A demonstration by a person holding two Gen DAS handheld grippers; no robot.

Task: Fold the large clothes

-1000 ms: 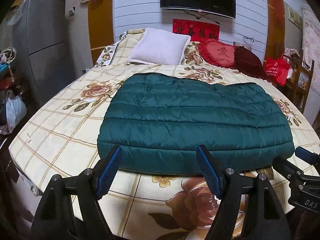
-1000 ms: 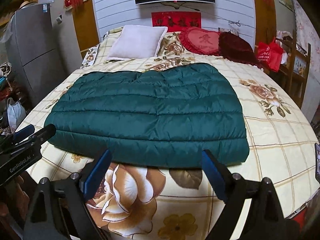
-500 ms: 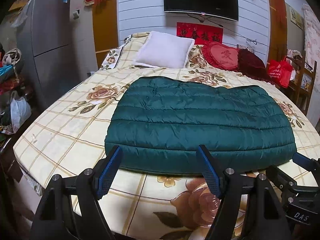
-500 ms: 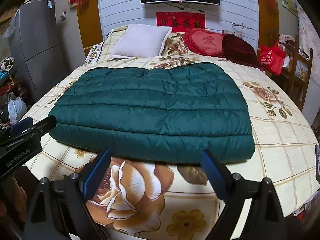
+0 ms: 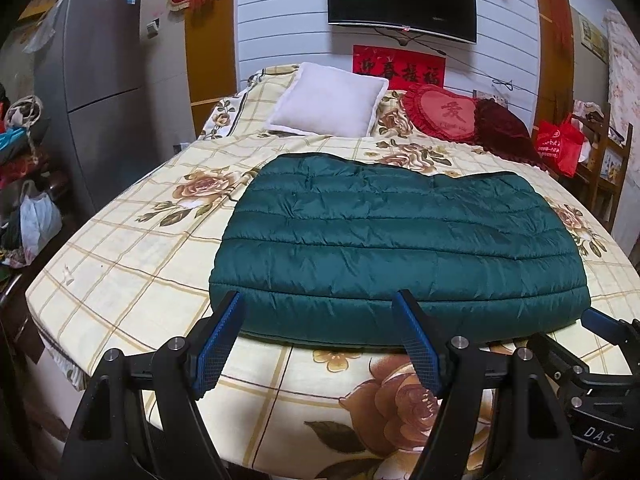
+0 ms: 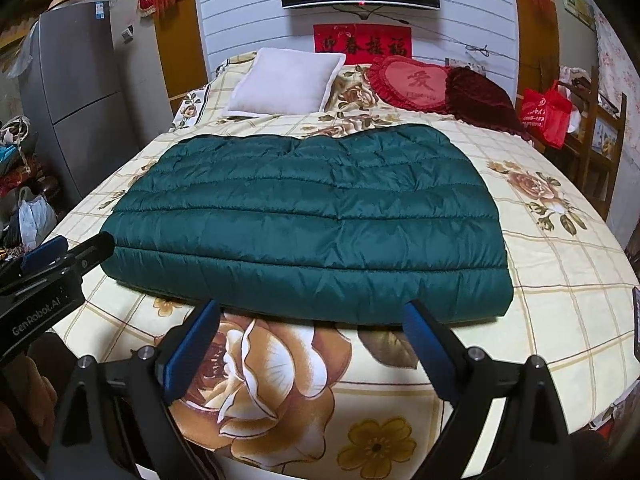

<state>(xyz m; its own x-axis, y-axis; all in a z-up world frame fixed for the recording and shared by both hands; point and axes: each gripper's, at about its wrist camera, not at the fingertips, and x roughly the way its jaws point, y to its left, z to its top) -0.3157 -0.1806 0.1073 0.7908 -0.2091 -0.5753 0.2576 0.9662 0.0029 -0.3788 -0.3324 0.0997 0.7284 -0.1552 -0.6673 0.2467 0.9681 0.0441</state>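
Both grippers have backed off toward the bed's foot. Left gripper (image 5: 320,336) and right gripper (image 6: 312,344) hover with fingers wide apart, empty. Beyond them, the jacket (image 6: 304,220) lies folded on the bed (image 6: 560,280). Next likely needs gripping its near edge for another fold.

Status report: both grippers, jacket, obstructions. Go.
Left gripper open, right gripper open, both empty. Dark green quilted down jacket folded flat on floral bedspread. Nothing blocking its near edge.

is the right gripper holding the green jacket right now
No, the right gripper is open, its blue fingers empty just short of the near edge of the green jacket.
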